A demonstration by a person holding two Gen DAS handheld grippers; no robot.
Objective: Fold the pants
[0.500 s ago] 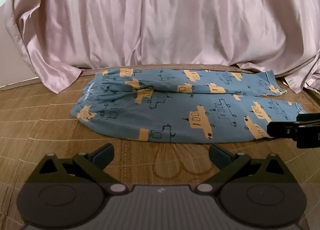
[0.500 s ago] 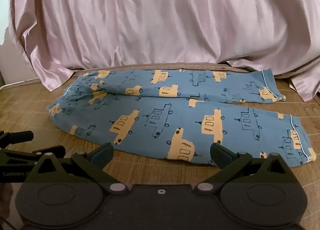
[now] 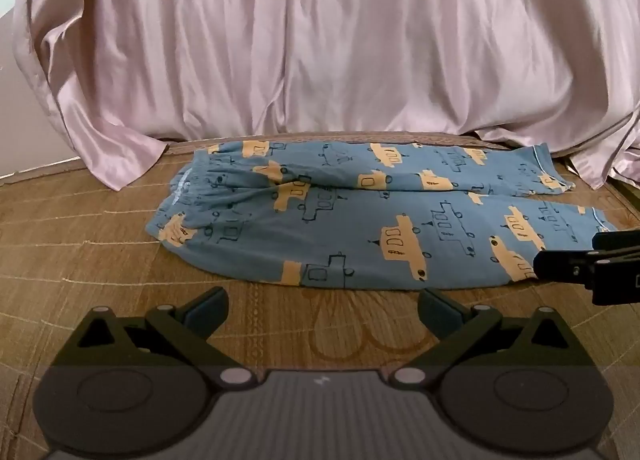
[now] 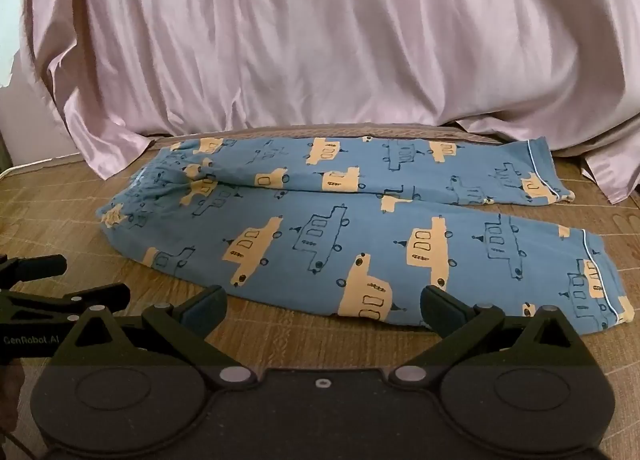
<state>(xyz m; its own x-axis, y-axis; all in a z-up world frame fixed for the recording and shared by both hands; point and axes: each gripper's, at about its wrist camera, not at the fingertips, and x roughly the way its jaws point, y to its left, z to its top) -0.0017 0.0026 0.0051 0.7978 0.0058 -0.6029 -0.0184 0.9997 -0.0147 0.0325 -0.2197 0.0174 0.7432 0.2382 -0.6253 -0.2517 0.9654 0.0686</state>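
**Blue pants flat on mat, both grippers spread and empty**

Pants (image 3: 360, 228) lie spread on the woven mat (image 3: 80, 244), just ahead of both grippers. Long axis runs left-right across both views. Waistband end points left, gathered and puckered, elastic look. Cuff ends point right, each edged with thin white piping. The two legs lie side by side: far leg close to the pink sheet, near leg toward the cameras, cuffs slightly splayed apart at the right. Fabric is soft knit-like blue, printed with orange-yellow filled vehicles and dark outline vehicles. Mostly flat, a few creases near the crotch and waistband.

Mat is tan-brown, bamboo/straw weave, faint grid lines and a ring pattern stamped near the front.

Pink sheet (image 3: 320, 40) behind, satiny, shiny, hanging in long vertical folds, bottom hem pooling onto the mat at left and right corners.

Left gripper (image 3: 322, 306): fingers wide apart, nothing between them, short of the near leg's edge, not touching cloth.

Right gripper (image 4: 324, 306): fingers wide apart, empty, tips at the near leg's front edge; contact with the fabric can't be told. Black plastic, matte, blue-grey pads.

Each gripper's side shows in the other's view, at frame edge.
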